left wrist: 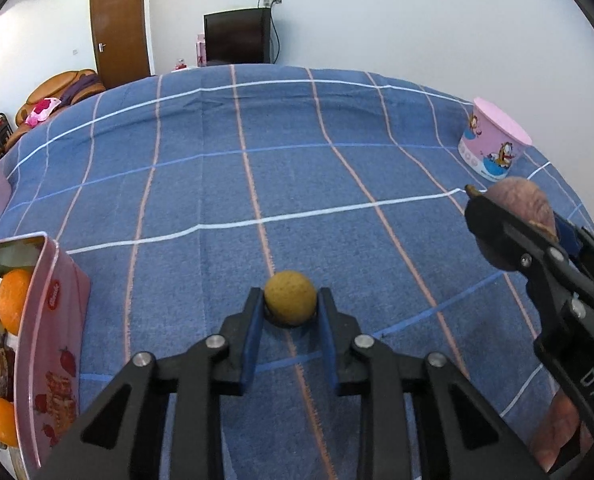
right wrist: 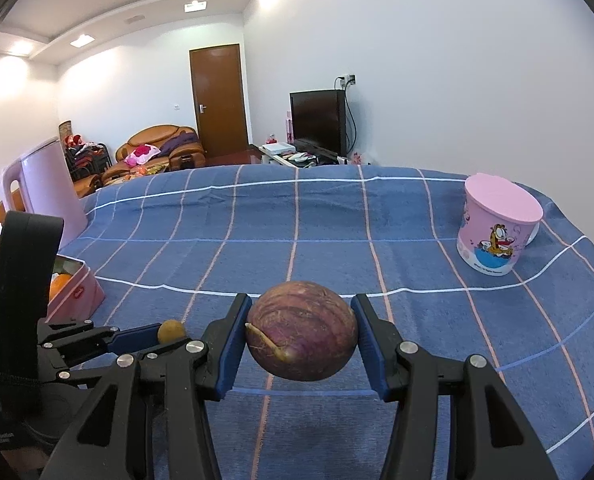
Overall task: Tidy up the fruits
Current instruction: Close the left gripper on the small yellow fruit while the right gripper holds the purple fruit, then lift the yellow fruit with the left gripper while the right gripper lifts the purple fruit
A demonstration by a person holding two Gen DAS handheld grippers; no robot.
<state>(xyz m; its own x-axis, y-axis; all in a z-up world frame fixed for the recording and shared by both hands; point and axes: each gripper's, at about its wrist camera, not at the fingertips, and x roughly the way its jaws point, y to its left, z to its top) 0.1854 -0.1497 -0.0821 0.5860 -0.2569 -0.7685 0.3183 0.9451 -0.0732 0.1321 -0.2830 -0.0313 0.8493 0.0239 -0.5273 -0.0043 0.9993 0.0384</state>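
Observation:
My left gripper [left wrist: 291,300] is shut on a small round yellow-brown fruit [left wrist: 290,297], held just above the blue checked cloth [left wrist: 297,184]. My right gripper [right wrist: 301,320] is shut on a large purple round fruit [right wrist: 301,336] with a dry stem, lifted above the cloth. In the left wrist view the right gripper [left wrist: 509,216] and the purple fruit [left wrist: 523,200] show at the right. In the right wrist view the left gripper [right wrist: 165,332] and the yellow fruit [right wrist: 171,330] show at the lower left. A pink tin [left wrist: 53,320] at the left holds oranges [left wrist: 13,300].
A pink cartoon cup [right wrist: 497,224] with a lid stands at the right on the cloth. A pink kettle [right wrist: 49,184] stands at the far left. The tin [right wrist: 81,292] also holds wrapped snacks. A sofa, door and TV are beyond the table.

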